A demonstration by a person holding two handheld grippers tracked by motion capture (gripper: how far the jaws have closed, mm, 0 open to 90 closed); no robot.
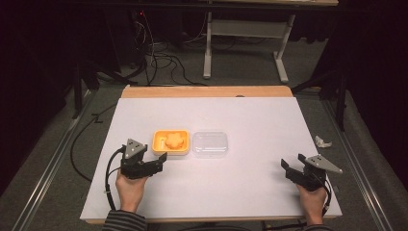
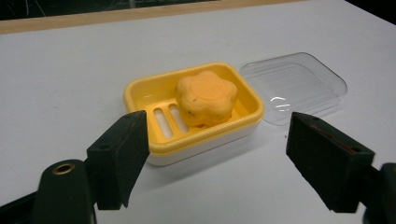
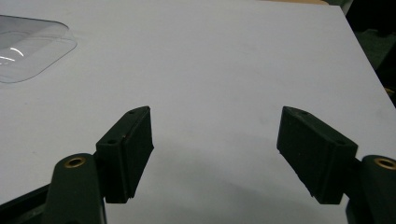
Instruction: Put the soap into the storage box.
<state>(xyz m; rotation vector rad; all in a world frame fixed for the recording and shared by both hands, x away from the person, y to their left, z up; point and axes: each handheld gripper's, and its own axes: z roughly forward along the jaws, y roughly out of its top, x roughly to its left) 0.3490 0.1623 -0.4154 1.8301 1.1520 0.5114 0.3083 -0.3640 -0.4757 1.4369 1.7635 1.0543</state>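
At the near edge of the table (image 1: 216, 202) you hold both tools low, one in each hand, and nothing is carried by either. Your left gripper (image 2: 215, 154) has its jaws spread with only bare table between them, and it points at the yellow soap dish (image 2: 140, 91), which stands just beyond the tips; this aim suggests that the dish or its content is what you prepare to take. Your right gripper (image 3: 215, 149) is also spread and empty, and it rests well apart from the things, at the right side, probably so that it does not disturb the left hand's approach. In the dish lies the orange flower-shaped soap (image 2: 206, 97), pushed toward the end of the dish nearer to the lid, so the drain slots at the other end stay free. Just beside the dish, on its right in the high view, the clear lid (image 2: 299, 84) lies flat on the table, apart from the soap, so the dish is open from above and the lid is near for closing.
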